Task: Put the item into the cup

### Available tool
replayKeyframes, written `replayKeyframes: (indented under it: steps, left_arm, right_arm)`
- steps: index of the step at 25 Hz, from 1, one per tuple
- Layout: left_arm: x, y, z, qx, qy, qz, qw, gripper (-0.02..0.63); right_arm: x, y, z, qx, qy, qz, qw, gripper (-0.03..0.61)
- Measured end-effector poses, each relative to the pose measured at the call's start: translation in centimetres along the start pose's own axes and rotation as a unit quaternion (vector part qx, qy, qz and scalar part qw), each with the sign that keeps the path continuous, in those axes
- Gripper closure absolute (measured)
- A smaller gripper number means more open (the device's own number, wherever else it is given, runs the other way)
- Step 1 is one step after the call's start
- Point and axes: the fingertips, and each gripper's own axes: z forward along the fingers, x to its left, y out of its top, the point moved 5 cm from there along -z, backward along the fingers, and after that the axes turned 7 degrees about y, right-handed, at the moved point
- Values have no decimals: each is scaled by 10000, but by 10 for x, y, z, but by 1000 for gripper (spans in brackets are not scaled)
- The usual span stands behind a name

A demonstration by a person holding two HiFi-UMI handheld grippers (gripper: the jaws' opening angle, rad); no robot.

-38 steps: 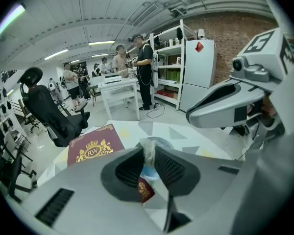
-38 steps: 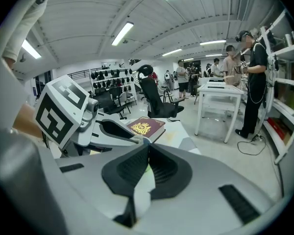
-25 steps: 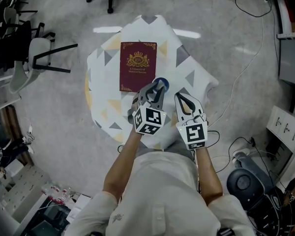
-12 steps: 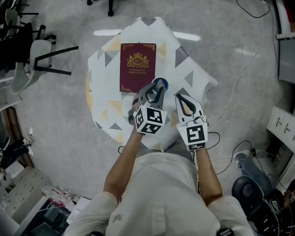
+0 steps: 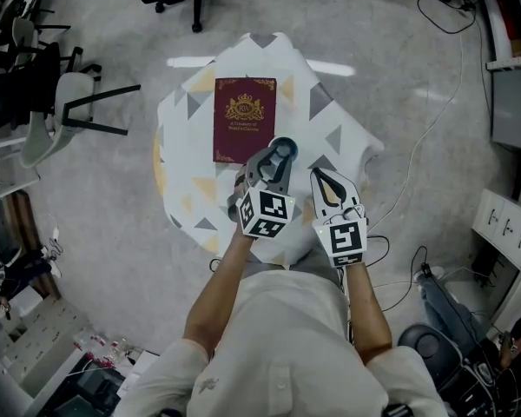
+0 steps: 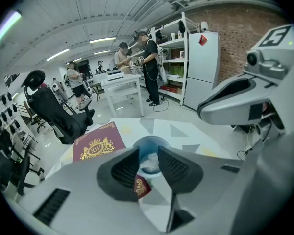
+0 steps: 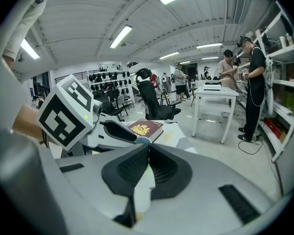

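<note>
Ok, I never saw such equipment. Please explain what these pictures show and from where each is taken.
No robot here: a person holds a two-fingered gripper in each hand. One picture comes from a camera on the person's head, looking down; the other two from cameras on the grippers. On the clothed table lie a dark red book and a blue cup. The left gripper points at the cup; its fingers have just been opening, and a small dark red item shows between them. Whether it touches a finger I cannot tell. The right gripper is shut and empty.

Bare tablecloth (image 5: 300, 85) right of the book (image 5: 244, 118); cup (image 5: 287, 143) just beside the book's near right corner.
</note>
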Motion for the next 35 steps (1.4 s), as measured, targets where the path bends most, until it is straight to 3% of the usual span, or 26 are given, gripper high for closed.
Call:
replayKeyframes:
  steps: [6, 16, 27, 35]
  left_arm:
    - [2, 4, -10, -174, 24, -36, 9998, 480]
    - [15, 25, -54, -910, -60, -250, 9955, 507]
    - [26, 56, -124, -1879, -240, -284, 9815, 551]
    - [30, 57, -172, -2412, -407, -286, 9692, 572]
  right_arm:
    - [4, 4, -4, -56, -48, -51, 10000, 570]
    - [20, 26, -21, -304, -262, -270, 9988, 569]
    - [45, 70, -57, -756, -609, -613, 9934, 569]
    - [68, 89, -83, -1017, -892, -665, 9886, 569]
